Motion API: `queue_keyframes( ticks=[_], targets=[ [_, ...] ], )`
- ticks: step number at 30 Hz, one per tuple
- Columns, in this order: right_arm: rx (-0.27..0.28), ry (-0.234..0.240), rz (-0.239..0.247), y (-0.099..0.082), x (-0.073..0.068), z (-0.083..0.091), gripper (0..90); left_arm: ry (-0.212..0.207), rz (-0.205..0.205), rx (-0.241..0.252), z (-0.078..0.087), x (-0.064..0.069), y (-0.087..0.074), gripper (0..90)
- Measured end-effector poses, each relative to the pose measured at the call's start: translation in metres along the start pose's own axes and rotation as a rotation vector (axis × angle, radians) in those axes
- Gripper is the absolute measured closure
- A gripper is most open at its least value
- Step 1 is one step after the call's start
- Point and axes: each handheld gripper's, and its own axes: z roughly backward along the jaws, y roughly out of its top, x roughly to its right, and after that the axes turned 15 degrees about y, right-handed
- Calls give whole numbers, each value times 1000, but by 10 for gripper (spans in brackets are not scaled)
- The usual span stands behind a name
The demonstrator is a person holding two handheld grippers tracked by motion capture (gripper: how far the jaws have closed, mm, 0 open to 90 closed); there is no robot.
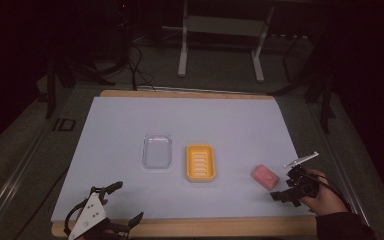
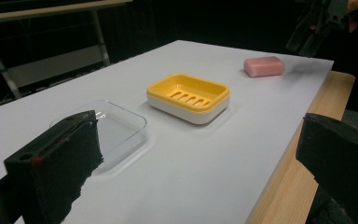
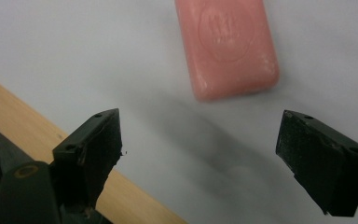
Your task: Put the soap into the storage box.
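Soap, one pink bar [image 1: 265, 175], lies flat on the white sheet [image 1: 130, 125] that covers the wooden worktop [image 1: 205, 227]. One yellow soap dish [image 1: 201, 162] with a slotted floor and one clear plastic lid [image 1: 157, 151] also rest on the sheet, each set apart from the others, in a loose row with the bar.

The right gripper [image 1: 291, 189], held in a hand [image 1: 325, 197], hangs over the sheet near the worktop's front edge, tilted down. In the right gripper view its jaws stand wide apart and hold nothing. The pink bar [image 3: 227, 46] lies just ahead of them, beyond the tips and roughly in line with the gap between them, not touching either jaw. An embossed round stamp shows on its top face. The wooden edge [image 3: 37, 126] passes behind the jaw on the left of that view.

The left gripper [image 1: 120, 205] sits at the near corner of the worktop with its grey plate on top. Its jaws are also spread wide and empty. In the left gripper view the clear lid [image 2: 116, 128] lies closest ahead, partly behind the jaw on the left of the view. The yellow dish [image 2: 189, 98] lies farther ahead, near the middle of the gap. The bar [image 2: 264, 66] lies farthest off, well apart from these jaws, with the right gripper [image 2: 314, 28] hanging above and beyond it.
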Motion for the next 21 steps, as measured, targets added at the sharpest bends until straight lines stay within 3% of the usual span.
queue_keyframes(
  ticks=[2, 4, 7, 14, 15, 19, 21],
  targets=[
    [-21, 0, 3, 1, 0, 0, 148, -1, -2, -2, 0, 0, 0, 3],
    [-90, 10, 0, 3, 0, -1, 152, -1, -3, -1, 0, 0, 0, 3],
    [-145, 11, -1, 5, 0, -2, 153, -2, -4, -2, 0, 0, 0, 3],
    [-229, 14, -6, 10, 2, -3, 153, -4, -10, -6, 0, 1, 0, 3],
    [-263, 16, -10, 12, 3, -3, 153, -4, -10, -7, 0, 1, 0, 3],
    [-303, 18, -9, 14, 6, -4, 153, 1, -11, -6, 0, 1, 0, 3],
    [-349, 15, -10, 16, 9, -5, 151, 0, -7, -3, 0, 1, 0, 3]
  ],
)
